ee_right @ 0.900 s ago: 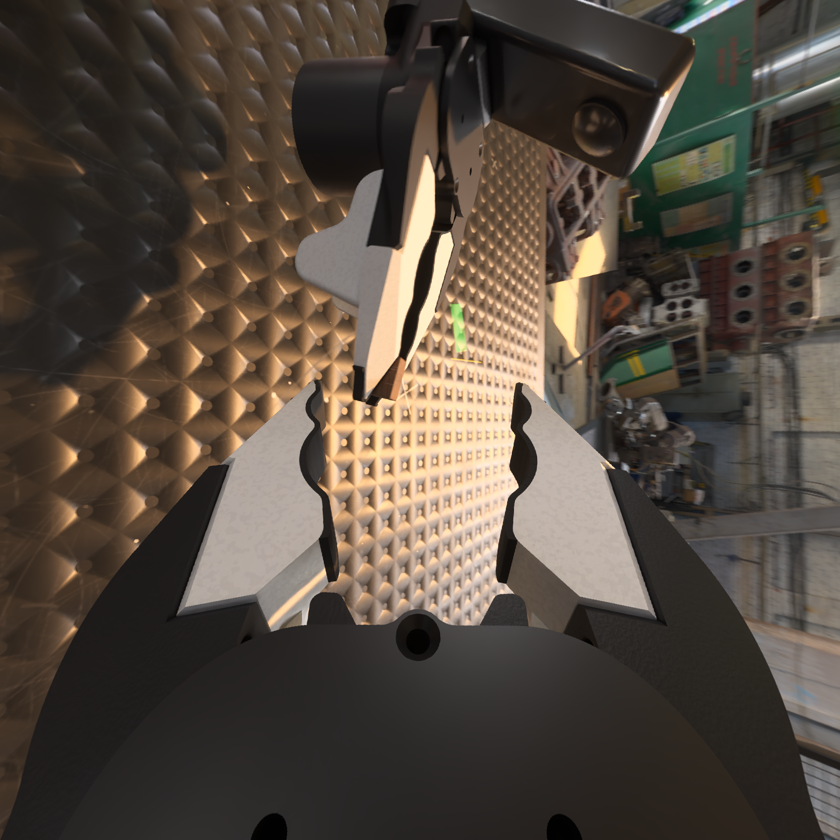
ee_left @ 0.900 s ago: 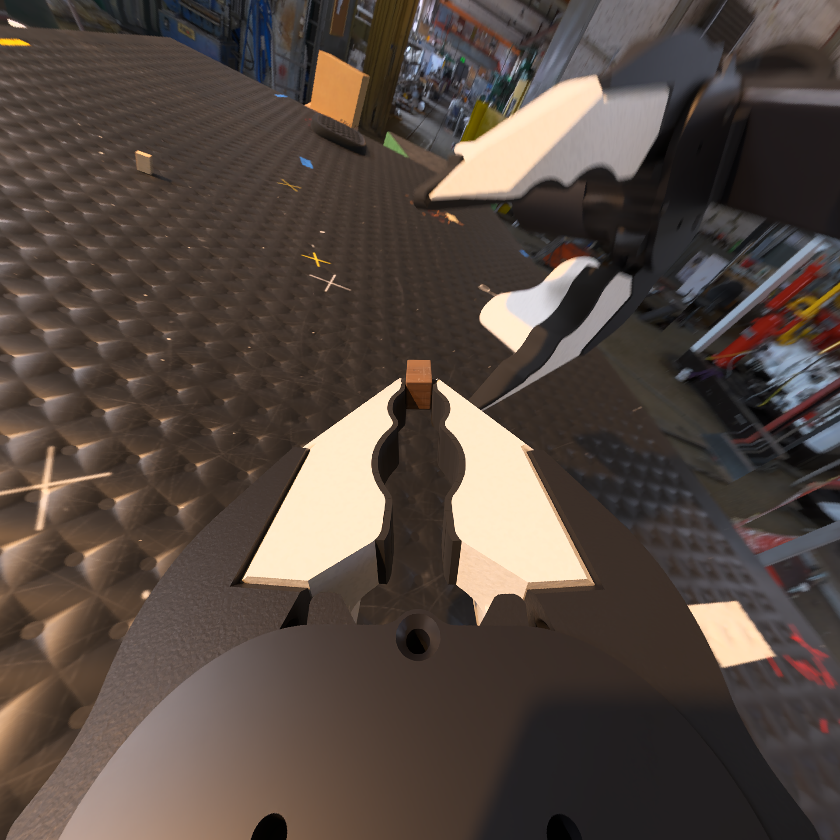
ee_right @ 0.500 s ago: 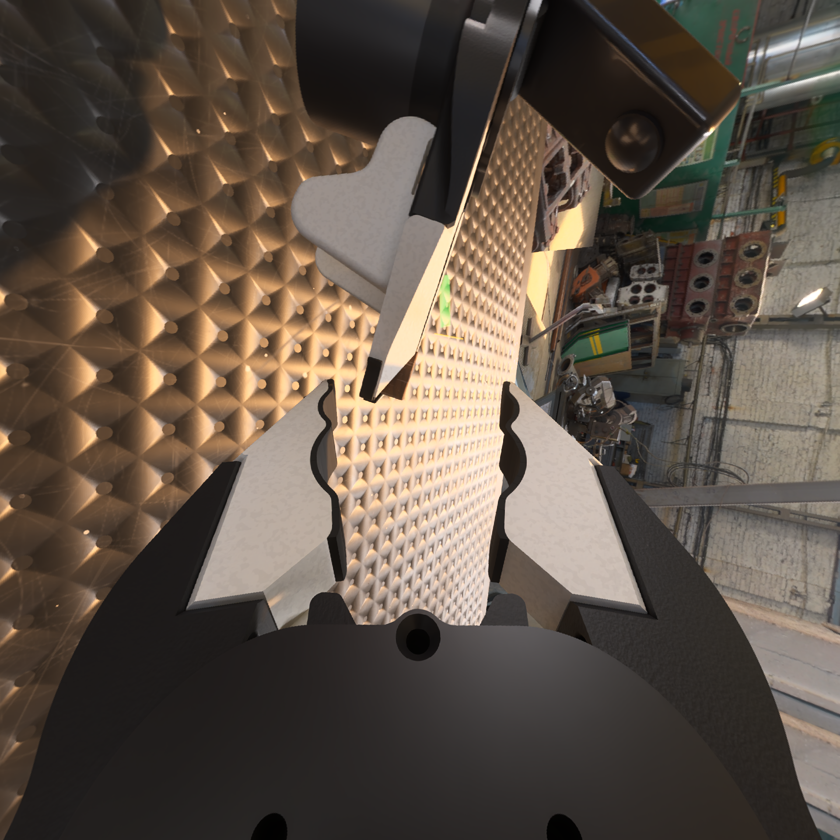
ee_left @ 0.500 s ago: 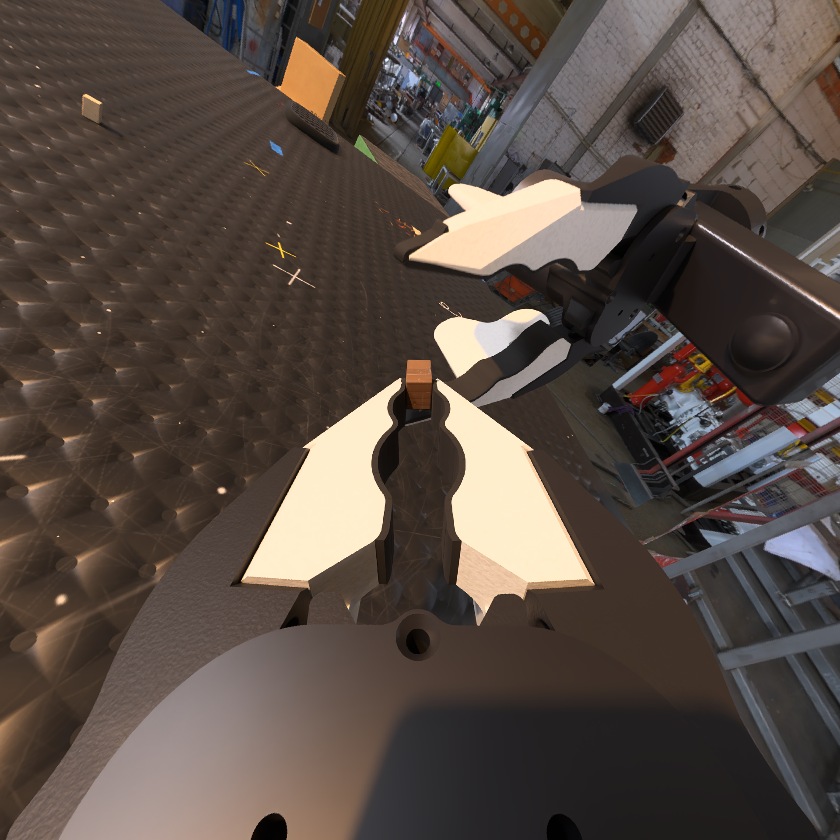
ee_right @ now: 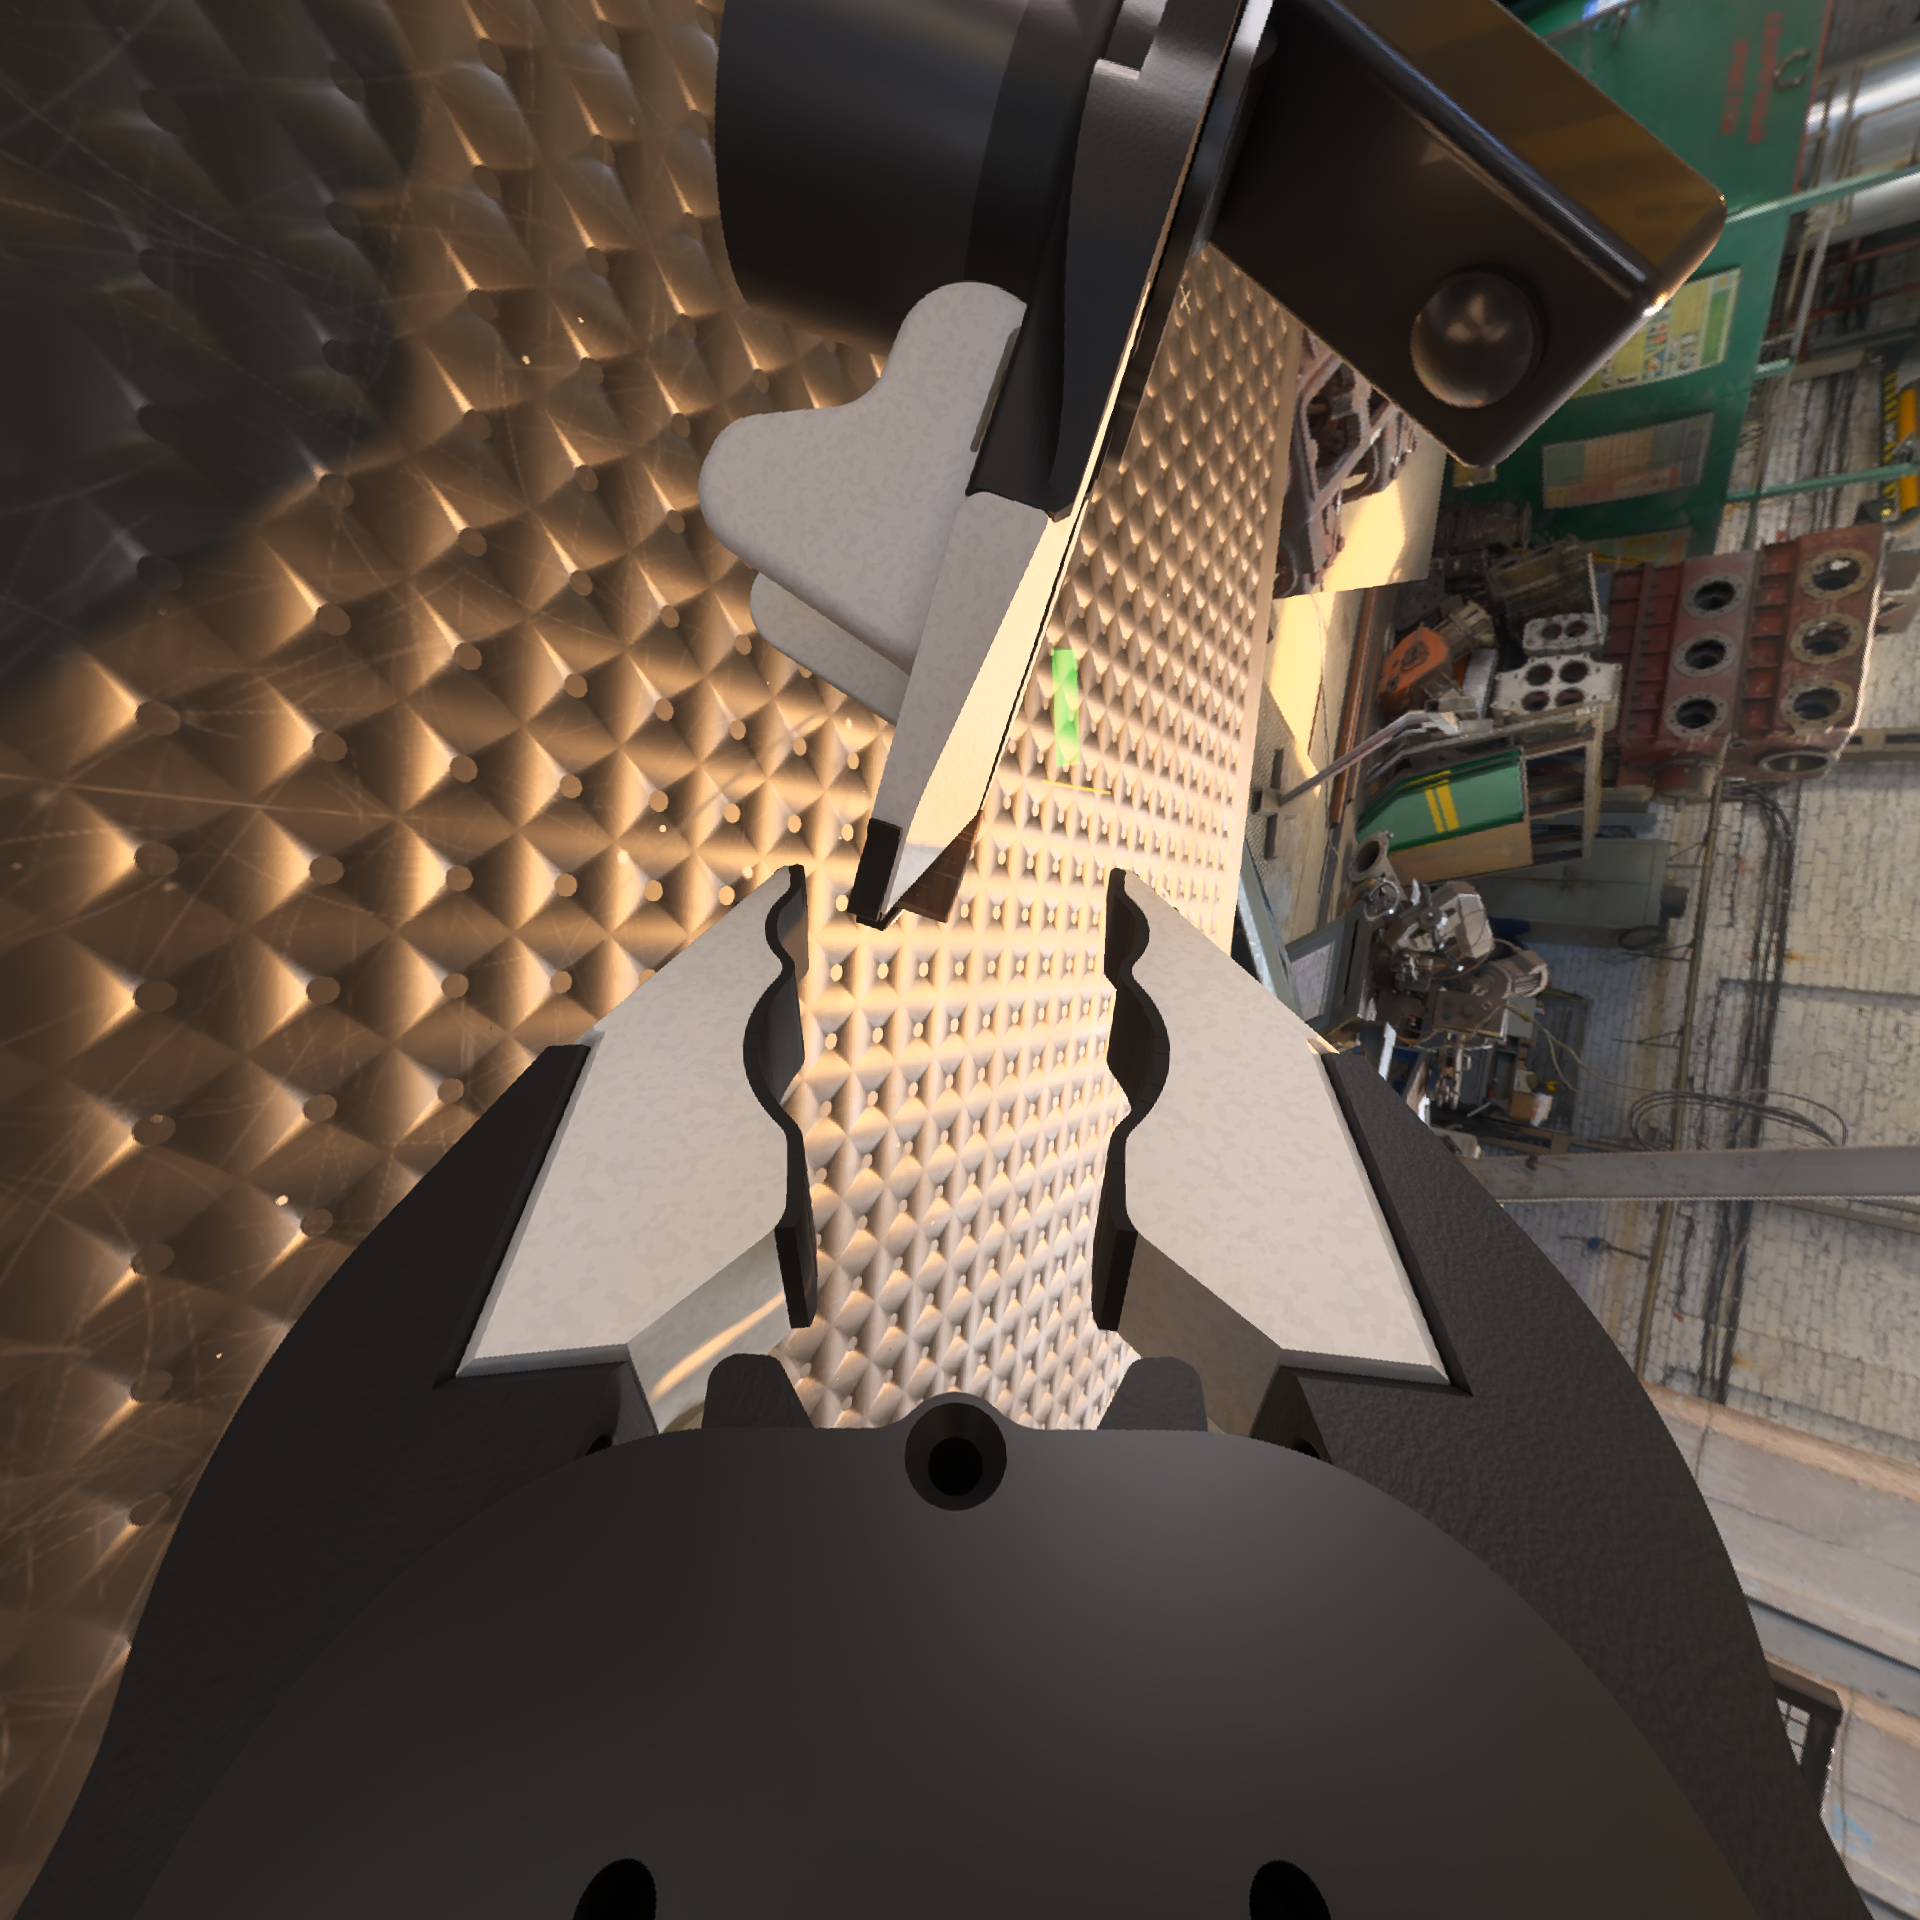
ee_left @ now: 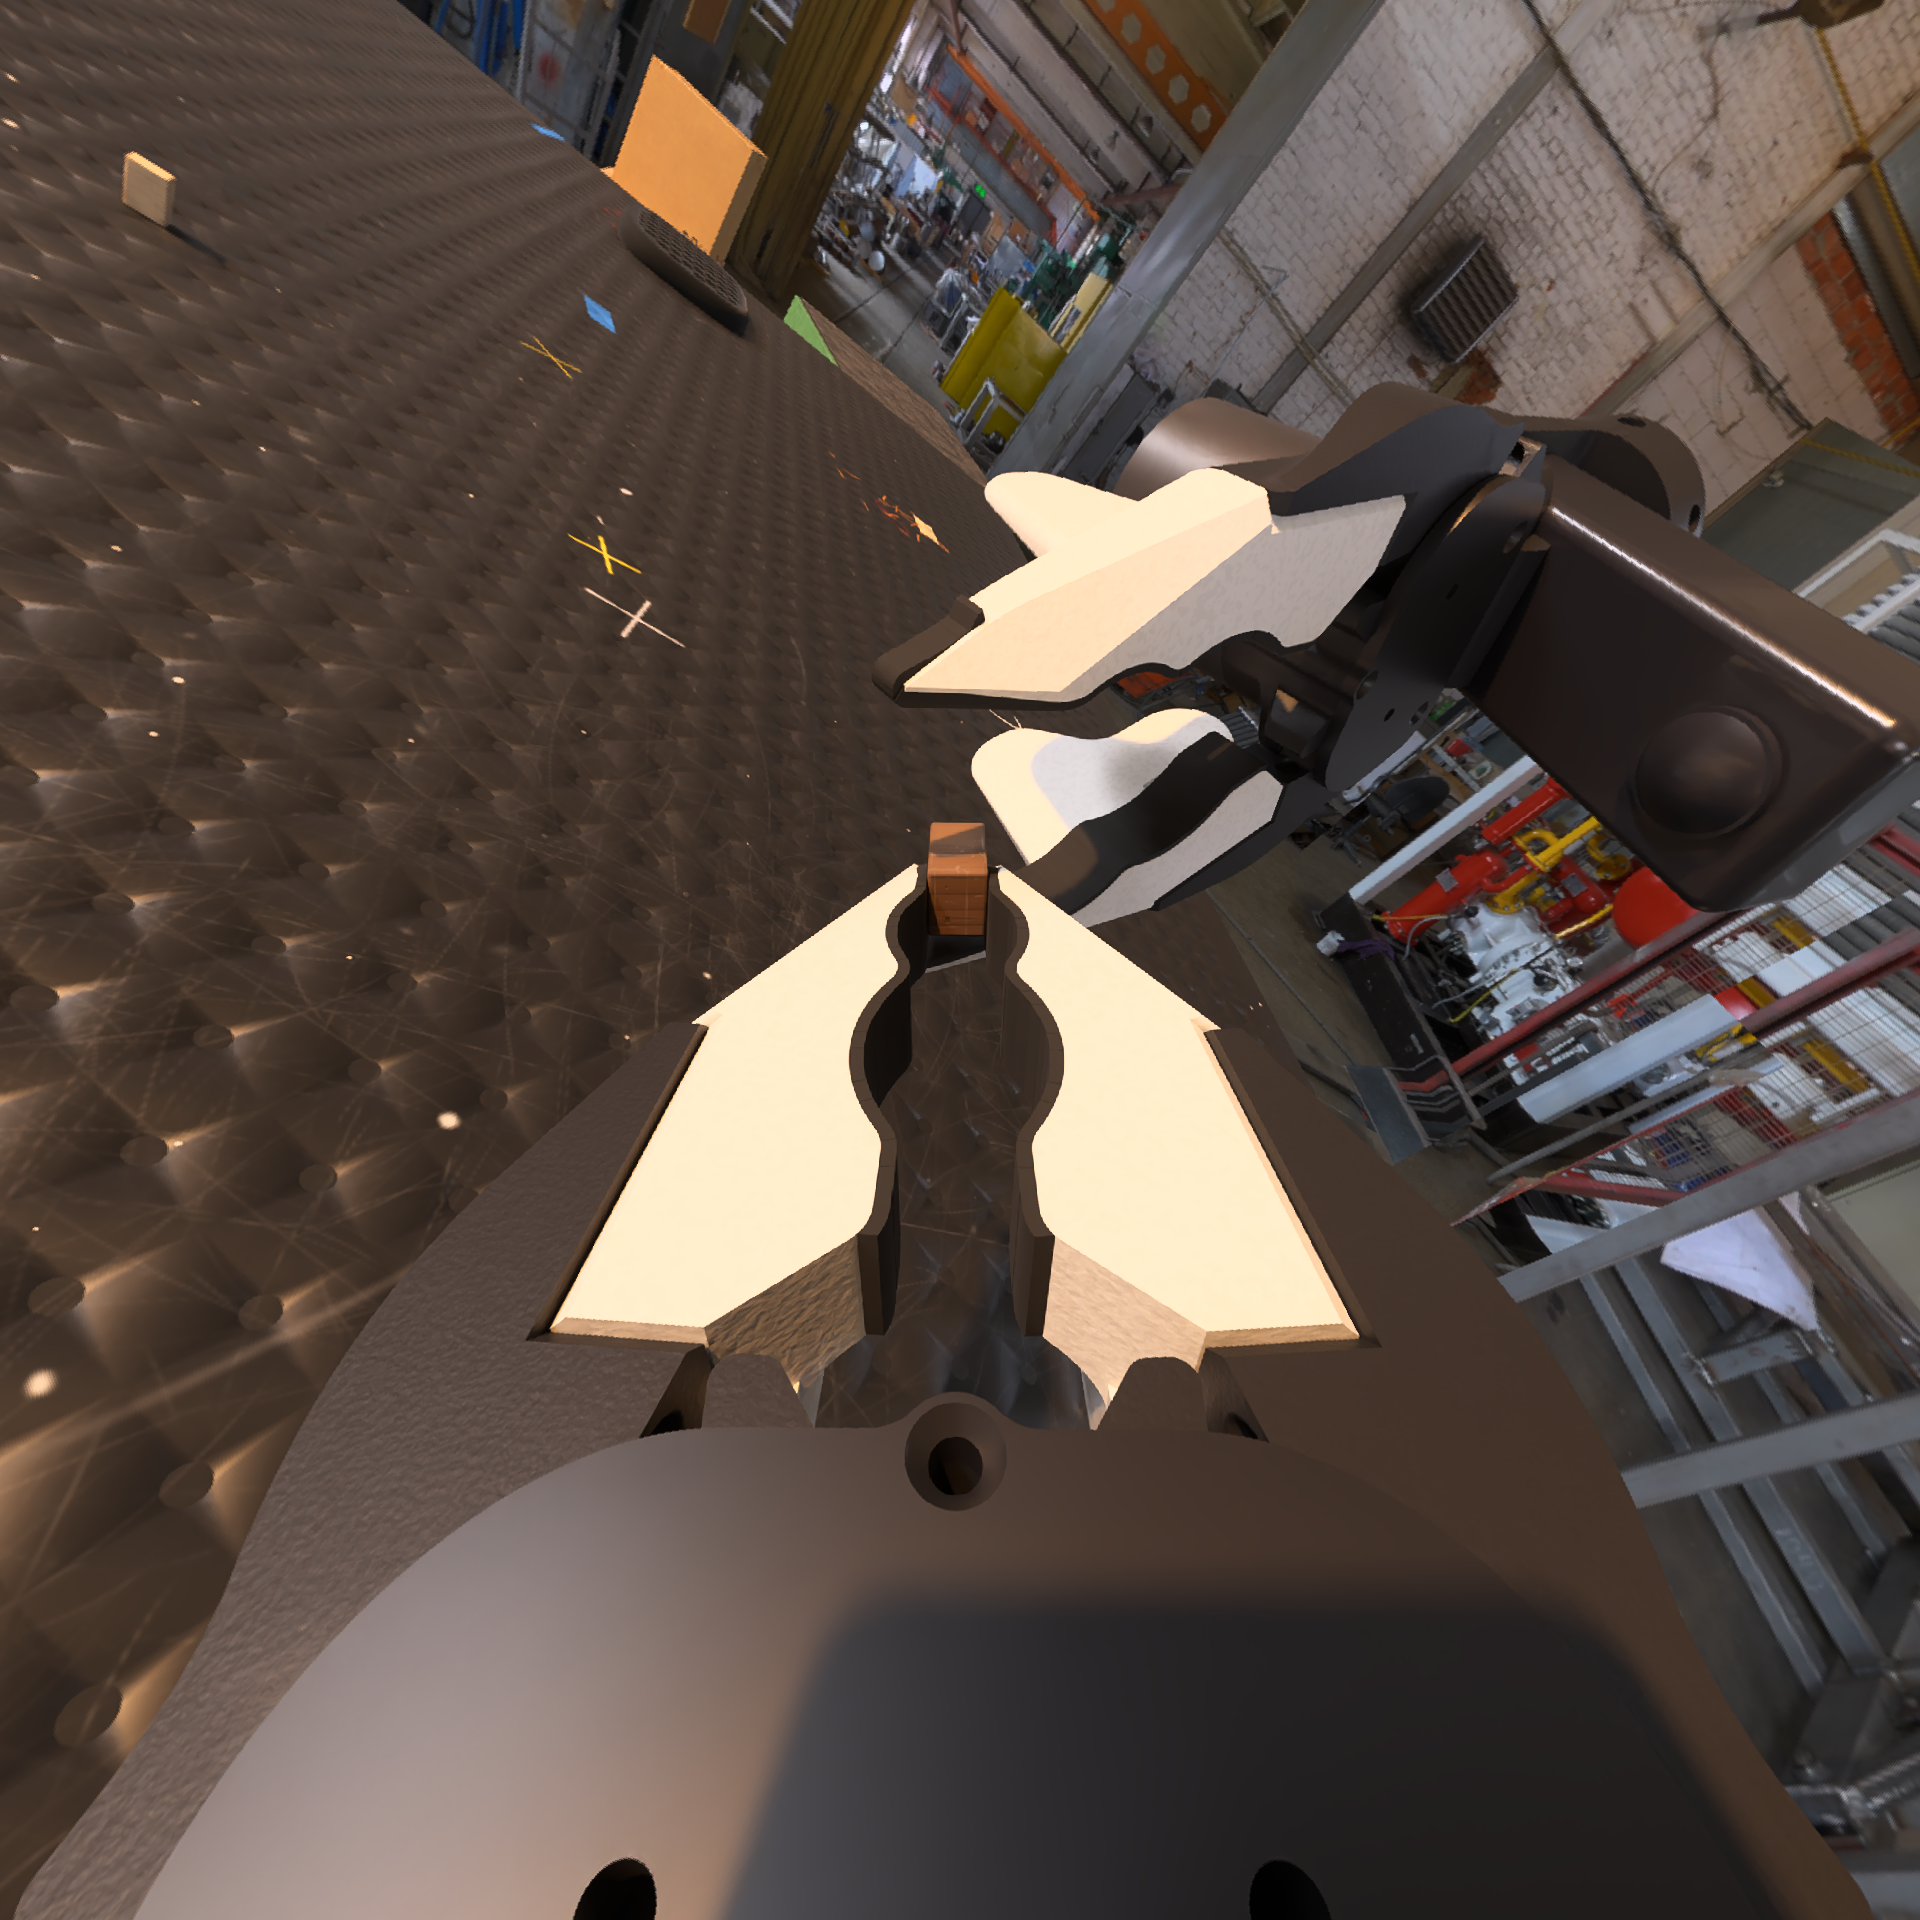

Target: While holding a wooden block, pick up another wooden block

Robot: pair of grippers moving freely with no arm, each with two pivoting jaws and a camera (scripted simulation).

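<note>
Left tongs (ee_left: 957, 902) stay clamped on a brown block (ee_left: 956, 878) above the worktop (ee_left: 312, 831); right tongs (ee_right: 954, 904), spread empty, have closed in at two o'clock. Second block (ee_left: 149, 187) waits at ten o'clock, untouched.

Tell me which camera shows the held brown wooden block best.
Left wrist view: the brown wooden block sits unobstructed between the left gripper fingers. Right wrist view shows only a dark sliver behind one finger.

Dimpled dark metal table (ee_left: 312, 727). Orange cardboard box (ee_left: 681, 171) at 12 o'clock, far edge; round black perforated disc (ee_left: 686, 275) just before it. Flat green patch (ee_left: 808, 324) at 1 o'clock.
</note>
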